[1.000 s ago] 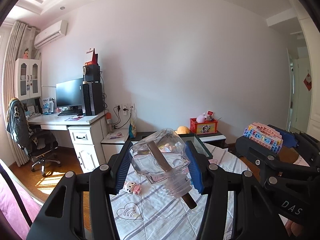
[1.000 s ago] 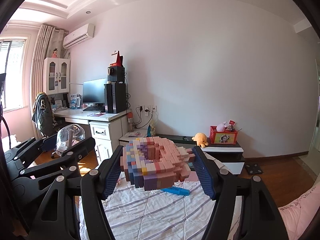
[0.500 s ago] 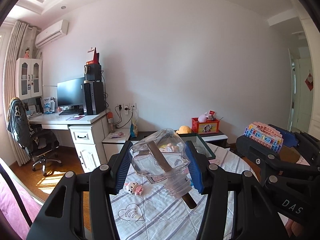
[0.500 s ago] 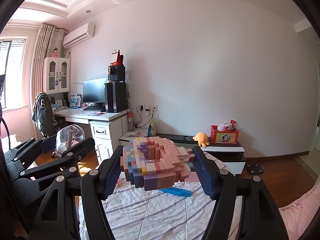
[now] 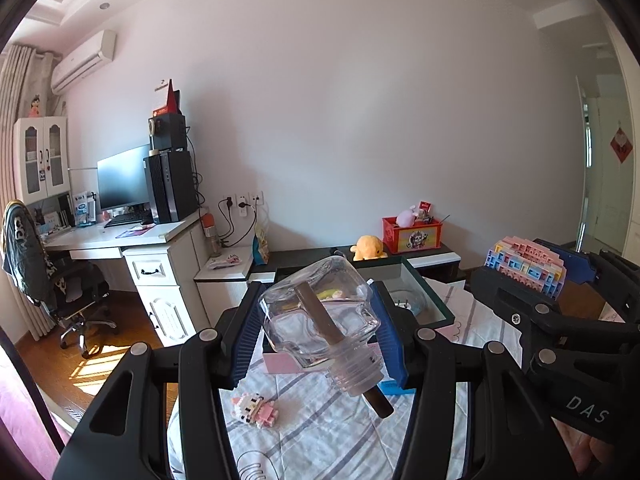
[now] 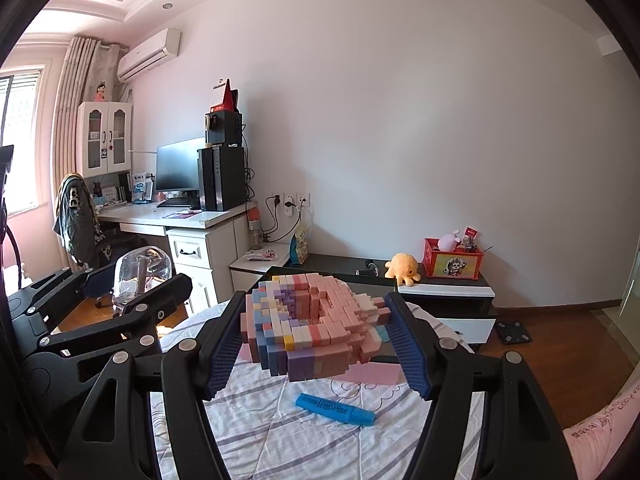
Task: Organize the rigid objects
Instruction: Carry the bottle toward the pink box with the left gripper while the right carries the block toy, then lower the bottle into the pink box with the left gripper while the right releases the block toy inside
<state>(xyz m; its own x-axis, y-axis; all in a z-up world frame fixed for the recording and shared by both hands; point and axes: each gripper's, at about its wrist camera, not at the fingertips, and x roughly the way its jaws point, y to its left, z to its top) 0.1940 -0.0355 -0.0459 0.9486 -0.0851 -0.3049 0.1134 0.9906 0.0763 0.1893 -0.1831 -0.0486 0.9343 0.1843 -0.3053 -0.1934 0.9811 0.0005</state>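
My left gripper [image 5: 318, 332] is shut on a clear glass bottle [image 5: 320, 320] with a brown stick through its neck, held in the air above the bed. It also shows at the left of the right wrist view [image 6: 140, 280]. My right gripper [image 6: 316, 340] is shut on a pastel block model [image 6: 312, 324], pink, blue and purple, also seen at the right of the left wrist view [image 5: 524, 264]. A small pink block figure [image 5: 254, 410] and a blue marker [image 6: 334, 408] lie on the striped sheet below.
A dark tray with a glass rim [image 5: 428, 296] stands beyond the bed's end. Behind it is a low cabinet [image 6: 444, 292] with a yellow plush and a red box. A white desk [image 5: 120, 240] with monitor and chair stands at the left.
Both grippers have dipped and moved slightly forward over the bed, so more of the sheet, the marker and the block figure show. Both grips are unchanged.
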